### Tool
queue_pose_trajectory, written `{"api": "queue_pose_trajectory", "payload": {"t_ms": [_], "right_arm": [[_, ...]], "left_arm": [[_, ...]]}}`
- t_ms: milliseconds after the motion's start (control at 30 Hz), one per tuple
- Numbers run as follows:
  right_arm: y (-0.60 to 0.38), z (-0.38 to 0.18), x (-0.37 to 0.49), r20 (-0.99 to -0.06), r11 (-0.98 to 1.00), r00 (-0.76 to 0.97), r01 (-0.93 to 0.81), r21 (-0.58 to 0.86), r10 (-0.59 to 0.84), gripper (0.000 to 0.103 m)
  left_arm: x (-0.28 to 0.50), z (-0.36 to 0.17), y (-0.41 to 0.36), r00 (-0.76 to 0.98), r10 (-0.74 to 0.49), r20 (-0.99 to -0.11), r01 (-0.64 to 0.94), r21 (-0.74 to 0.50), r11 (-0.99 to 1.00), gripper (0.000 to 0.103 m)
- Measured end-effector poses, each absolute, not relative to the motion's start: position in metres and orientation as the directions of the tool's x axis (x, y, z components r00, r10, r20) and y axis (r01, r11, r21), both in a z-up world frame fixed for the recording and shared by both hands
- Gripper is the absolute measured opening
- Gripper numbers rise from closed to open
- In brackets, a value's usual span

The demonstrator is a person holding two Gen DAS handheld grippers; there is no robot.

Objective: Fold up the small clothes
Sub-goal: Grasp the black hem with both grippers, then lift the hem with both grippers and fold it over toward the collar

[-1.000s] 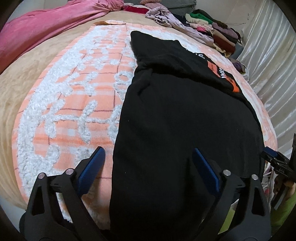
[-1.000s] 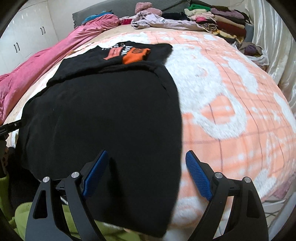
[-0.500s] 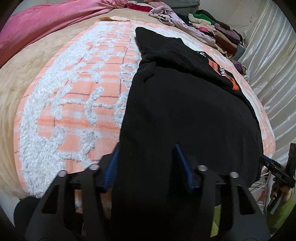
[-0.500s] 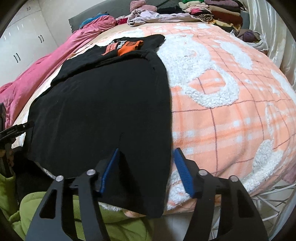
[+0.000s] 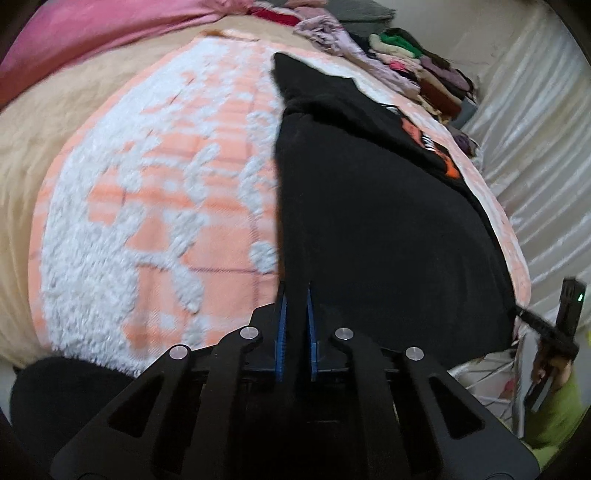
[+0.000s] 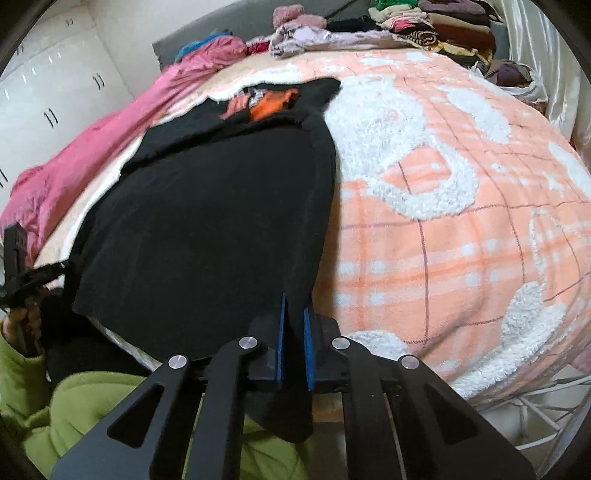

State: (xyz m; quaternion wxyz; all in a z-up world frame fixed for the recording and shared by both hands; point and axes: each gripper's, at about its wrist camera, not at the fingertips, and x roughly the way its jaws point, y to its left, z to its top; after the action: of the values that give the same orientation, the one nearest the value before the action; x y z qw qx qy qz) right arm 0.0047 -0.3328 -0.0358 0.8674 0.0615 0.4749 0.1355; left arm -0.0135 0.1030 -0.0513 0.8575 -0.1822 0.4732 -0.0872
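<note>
A black garment (image 5: pixel 369 221) with an orange print (image 5: pixel 447 162) lies spread on an orange and white blanket (image 5: pixel 147 206), its far part folded over. My left gripper (image 5: pixel 295 291) is shut on the garment's near left corner, the blue pads pinching the hem. In the right wrist view the same black garment (image 6: pixel 221 206) shows its orange print (image 6: pixel 273 103) at the far end. My right gripper (image 6: pixel 294 302) is shut on the near right corner, and a flap of cloth hangs below its jaws. The right gripper (image 5: pixel 532 317) also shows at the left wrist view's right edge.
A pink duvet (image 6: pixel 74 162) lies along the bed's left side. Stacks of folded clothes (image 6: pixel 436 26) and a loose lilac garment (image 6: pixel 306 37) sit at the far end. Pale curtains (image 5: pixel 535 147) hang on the right. A person's green sleeve (image 6: pixel 74 413) is near the bed's front edge.
Both grippers have gone from wide open to shut on the garment's near corners, having moved slightly forward over the hem.
</note>
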Motion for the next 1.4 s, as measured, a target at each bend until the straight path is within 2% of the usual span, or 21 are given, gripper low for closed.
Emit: {"api": "queue_pose_trajectory", "payload": {"t_ms": [200, 267, 333, 533, 600, 867, 967, 1033, 1133, 1200, 1400], "right_arm": [[-0.334, -0.044, 0.007, -0.821, 0.953, 0.483, -0.164, 0.256, 0.304, 0.021], [-0.336, -0.045, 0.007, -0.822, 0.947, 0.469, -0.166, 0.275, 0.322, 0.028], [-0.338, -0.045, 0.005, -0.82, 0.937, 0.455, -0.172, 0.302, 0.348, 0.035], [-0.334, -0.049, 0.001, -0.824, 0.933, 0.439, -0.195, 0.301, 0.357, 0.036], [-0.335, -0.05, 0.0, -0.825, 0.931, 0.434, -0.202, 0.303, 0.362, 0.036], [-0.332, -0.057, -0.01, -0.836, 0.925, 0.404, -0.234, 0.299, 0.372, 0.034], [-0.331, -0.059, -0.011, -0.839, 0.924, 0.398, -0.243, 0.294, 0.371, 0.03], [-0.33, -0.058, -0.011, -0.84, 0.925, 0.398, -0.245, 0.29, 0.368, 0.021], [-0.331, -0.054, -0.011, -0.832, 0.922, 0.406, -0.246, 0.299, 0.378, 0.011], [-0.331, -0.049, -0.01, -0.822, 0.914, 0.408, -0.252, 0.318, 0.398, 0.009], [-0.339, -0.022, -0.005, -0.744, 0.87, 0.452, -0.276, 0.408, 0.492, 0.008]], "left_arm": [[-0.013, -0.051, 0.106, 0.534, -0.325, -0.781, -0.029, -0.401, 0.916, 0.006], [-0.014, -0.051, 0.104, 0.535, -0.337, -0.775, -0.019, -0.41, 0.912, 0.012], [-0.014, -0.05, 0.101, 0.534, -0.352, -0.768, -0.005, -0.419, 0.908, 0.024], [-0.014, -0.054, 0.094, 0.511, -0.387, -0.767, 0.031, -0.434, 0.901, 0.04], [-0.013, -0.054, 0.09, 0.505, -0.379, -0.775, 0.039, -0.418, 0.908, 0.041], [-0.02, -0.056, 0.078, 0.506, -0.363, -0.782, 0.061, -0.387, 0.92, 0.04], [-0.021, -0.057, 0.077, 0.508, -0.357, -0.784, 0.059, -0.382, 0.922, 0.039], [-0.023, -0.057, 0.077, 0.514, -0.339, -0.788, 0.046, -0.369, 0.928, 0.022], [-0.026, -0.056, 0.081, 0.529, -0.34, -0.777, 0.031, -0.383, 0.923, 0.008], [-0.028, -0.052, 0.082, 0.537, -0.355, -0.765, 0.042, -0.396, 0.917, 0.005], [-0.026, -0.03, 0.089, 0.573, -0.412, -0.709, 0.062, -0.464, 0.884, 0.005]]}}
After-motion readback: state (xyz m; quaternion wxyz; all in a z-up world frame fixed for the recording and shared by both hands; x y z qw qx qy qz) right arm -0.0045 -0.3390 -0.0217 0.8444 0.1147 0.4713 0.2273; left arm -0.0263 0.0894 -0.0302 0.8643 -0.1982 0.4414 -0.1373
